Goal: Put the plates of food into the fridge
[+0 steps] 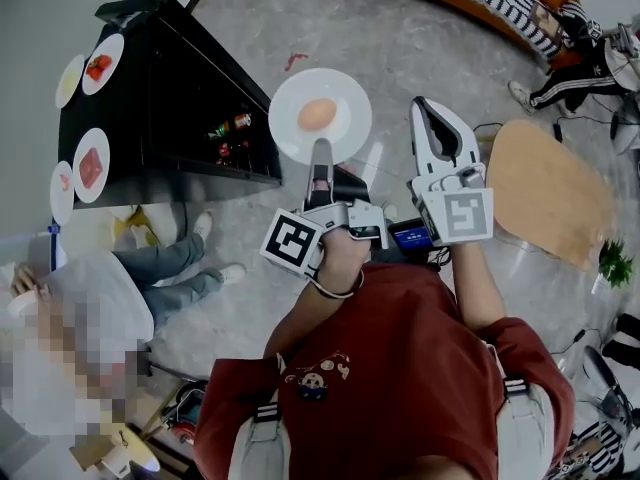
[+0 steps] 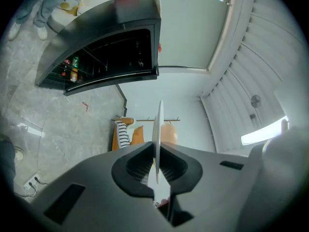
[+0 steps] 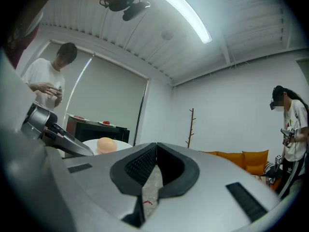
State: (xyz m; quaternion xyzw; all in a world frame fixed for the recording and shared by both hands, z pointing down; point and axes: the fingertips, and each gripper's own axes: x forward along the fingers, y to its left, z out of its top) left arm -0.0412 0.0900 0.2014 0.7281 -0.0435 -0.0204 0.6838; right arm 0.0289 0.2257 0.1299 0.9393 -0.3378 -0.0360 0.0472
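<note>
- Two grippers are in the hands of a person in a red shirt, seen from above over a grey mottled floor (image 1: pixel 400 38).
- The left gripper (image 1: pixel 320 151) is clamped on the near rim of a white plate (image 1: pixel 348 100). Its own view shows the plate (image 2: pixel 158 124) edge-on, pinched between the two ribbed pads.
- One round peach-coloured piece of food (image 1: pixel 316 114) sits near the middle of the plate, which is held roughly level in the air.
- The plate is just in front of a black fridge (image 1: pixel 150 98), near its front corner and not inside it.
- Bottles (image 1: pixel 230 128) show on a shelf in the fridge's front.
- Four other plates (image 1: pixel 103 63) with red food lie on the fridge's top.
- The right gripper (image 1: pixel 427 116) is beside the plate, on its right. Its jaws are pressed together at the tips, with nothing between them (image 3: pixel 155 151).
- A round wooden table (image 1: pixel 550 193) stands to the right, well apart from the fridge.
</note>
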